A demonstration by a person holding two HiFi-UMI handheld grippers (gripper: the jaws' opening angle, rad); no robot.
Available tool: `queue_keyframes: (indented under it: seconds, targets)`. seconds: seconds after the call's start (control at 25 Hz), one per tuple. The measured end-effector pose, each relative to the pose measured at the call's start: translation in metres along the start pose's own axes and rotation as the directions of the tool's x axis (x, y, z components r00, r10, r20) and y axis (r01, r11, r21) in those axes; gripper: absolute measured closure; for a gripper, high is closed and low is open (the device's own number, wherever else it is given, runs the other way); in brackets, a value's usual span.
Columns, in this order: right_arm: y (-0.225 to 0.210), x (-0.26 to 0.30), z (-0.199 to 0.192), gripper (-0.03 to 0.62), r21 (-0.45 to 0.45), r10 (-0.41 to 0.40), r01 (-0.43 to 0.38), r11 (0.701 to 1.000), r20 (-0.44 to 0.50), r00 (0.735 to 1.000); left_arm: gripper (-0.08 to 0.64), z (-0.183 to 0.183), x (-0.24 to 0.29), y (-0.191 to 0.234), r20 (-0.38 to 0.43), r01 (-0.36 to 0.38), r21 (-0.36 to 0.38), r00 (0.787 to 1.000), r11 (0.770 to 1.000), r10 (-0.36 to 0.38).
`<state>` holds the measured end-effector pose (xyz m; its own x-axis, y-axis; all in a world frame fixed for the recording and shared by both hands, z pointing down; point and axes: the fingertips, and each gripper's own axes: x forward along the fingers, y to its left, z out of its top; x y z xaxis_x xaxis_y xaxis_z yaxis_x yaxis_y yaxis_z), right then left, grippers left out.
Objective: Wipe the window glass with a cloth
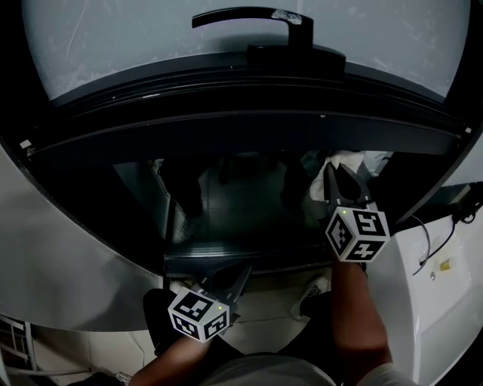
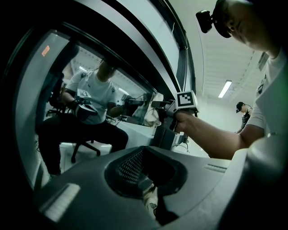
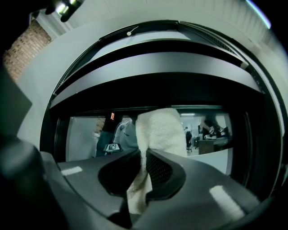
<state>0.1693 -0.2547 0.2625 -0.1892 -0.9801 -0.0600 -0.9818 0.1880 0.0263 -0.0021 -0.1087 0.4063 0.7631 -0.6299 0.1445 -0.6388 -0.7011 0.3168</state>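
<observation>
The window glass (image 1: 241, 203) is a dark pane in a black frame (image 1: 249, 124), and it reflects a seated person. My right gripper (image 1: 333, 179) is shut on a white cloth (image 1: 355, 161), with the cloth at the pane's upper right corner. In the right gripper view the cloth (image 3: 159, 130) rises from between the jaws of that gripper (image 3: 144, 155) and covers part of the glass (image 3: 85, 134). My left gripper (image 1: 238, 276) hangs low below the pane, shut with nothing in it. The left gripper view shows its jaws together (image 2: 145, 150), and the right gripper's marker cube (image 2: 186, 99) with the cloth (image 2: 154, 113) lies farther off.
A black window handle (image 1: 253, 16) sticks out above the frame. A white wall (image 1: 60, 256) curves down on the left. On the right is a white unit (image 1: 430, 301) with a thin cable (image 1: 424, 240). The person's shoe (image 1: 311, 290) is on the pale floor below.
</observation>
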Motion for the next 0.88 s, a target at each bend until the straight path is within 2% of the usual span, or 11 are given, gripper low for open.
queue_keyframes:
  seconds: [0.88]
  targets:
    - [0.067,0.011,0.001,0.552,0.002,0.043,-0.043,0.999,-0.008,0.999,0.543,0.005,-0.028,0.021,0.041,-0.025,-0.026,0.999,0.999,0.026]
